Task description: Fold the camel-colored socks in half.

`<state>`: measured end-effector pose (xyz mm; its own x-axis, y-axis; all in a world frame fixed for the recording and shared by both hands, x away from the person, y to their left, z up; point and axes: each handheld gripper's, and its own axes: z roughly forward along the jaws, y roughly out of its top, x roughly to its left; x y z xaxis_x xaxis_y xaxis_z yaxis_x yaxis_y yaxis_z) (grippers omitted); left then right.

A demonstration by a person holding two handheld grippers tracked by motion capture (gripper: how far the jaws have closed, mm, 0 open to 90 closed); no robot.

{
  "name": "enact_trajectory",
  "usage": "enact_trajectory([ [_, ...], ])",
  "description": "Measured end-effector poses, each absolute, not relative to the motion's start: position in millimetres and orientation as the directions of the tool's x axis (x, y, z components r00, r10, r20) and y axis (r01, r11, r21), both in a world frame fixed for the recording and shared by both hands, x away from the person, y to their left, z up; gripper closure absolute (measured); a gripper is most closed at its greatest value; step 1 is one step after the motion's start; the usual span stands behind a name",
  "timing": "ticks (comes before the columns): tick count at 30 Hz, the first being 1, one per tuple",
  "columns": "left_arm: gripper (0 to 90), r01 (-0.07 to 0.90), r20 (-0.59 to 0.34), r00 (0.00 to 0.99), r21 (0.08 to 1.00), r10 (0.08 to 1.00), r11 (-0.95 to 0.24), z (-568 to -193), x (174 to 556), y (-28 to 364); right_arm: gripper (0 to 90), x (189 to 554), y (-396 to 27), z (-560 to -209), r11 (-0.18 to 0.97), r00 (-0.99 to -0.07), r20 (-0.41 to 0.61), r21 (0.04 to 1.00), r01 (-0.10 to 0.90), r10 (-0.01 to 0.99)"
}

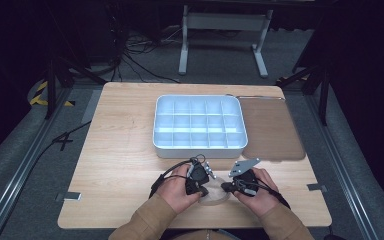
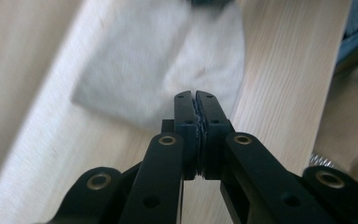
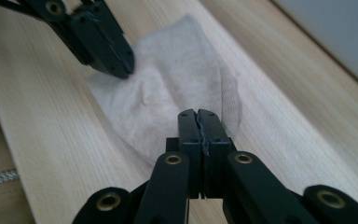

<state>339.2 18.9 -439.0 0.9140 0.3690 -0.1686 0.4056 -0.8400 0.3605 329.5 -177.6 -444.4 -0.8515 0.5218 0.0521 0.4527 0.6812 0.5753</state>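
A small pale folded cloth [image 1: 215, 196] lies flat on the wooden table near its front edge, between my two hands. My left gripper [image 1: 203, 191] is shut, its tips at the cloth's left end. In the right gripper view the left gripper [image 3: 121, 70] meets a corner of the cloth [image 3: 177, 79], and a small wrinkle runs from there. My right gripper [image 3: 198, 113] is shut too, its tips over the cloth's near edge. The left gripper view shows the left gripper [image 2: 196, 95] with its jaws together over the blurred cloth [image 2: 158, 60]. I cannot tell whether fabric is pinched in either.
A white tray [image 1: 199, 148] divided into several compartments stands at the table's middle. A brown mat [image 1: 272, 130] lies to its right. The table's front edge runs just behind my hands. Cables and a metal stand are on the floor beyond.
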Motion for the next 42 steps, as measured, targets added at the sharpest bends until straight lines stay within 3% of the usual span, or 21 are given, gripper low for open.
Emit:
enact_trajectory([
  [6, 89.3, 0.411, -0.183, 0.910, 0.304, 0.371, -0.859, -442, 338, 20, 89.6, 333, -179, -449, 0.686, -0.846, 0.064, 0.555, 0.471, 0.529],
  [18, 83.8, 0.443, -0.176, 0.896, 0.367, 0.407, -0.818, -427, 346, 37, 89.7, 325, -175, -439, 0.669, -0.860, 0.058, 0.602, 0.436, 0.508],
  [23, 77.3, 0.452, -0.188, 0.892, 0.363, 0.411, -0.815, -427, 346, 40, 89.7, 325, -172, -441, 0.653, -0.858, 0.070, 0.618, 0.437, 0.508],
  [30, 73.0, 0.476, -0.202, 0.879, 0.363, 0.431, -0.801, -432, 351, 50, 89.1, 329, -171, -448, 0.632, -0.845, 0.108, 0.616, 0.470, 0.523],
  [35, 68.7, 0.462, -0.161, 0.886, 0.379, 0.435, -0.802, -437, 351, 52, 89.2, 332, -171, -455, 0.635, -0.840, 0.120, 0.600, 0.486, 0.529],
  [42, 68.0, 0.462, -0.169, 0.887, 0.373, 0.430, -0.805, -441, 351, 52, 89.3, 333, -170, -455, 0.645, -0.844, 0.114, 0.593, 0.482, 0.525],
])
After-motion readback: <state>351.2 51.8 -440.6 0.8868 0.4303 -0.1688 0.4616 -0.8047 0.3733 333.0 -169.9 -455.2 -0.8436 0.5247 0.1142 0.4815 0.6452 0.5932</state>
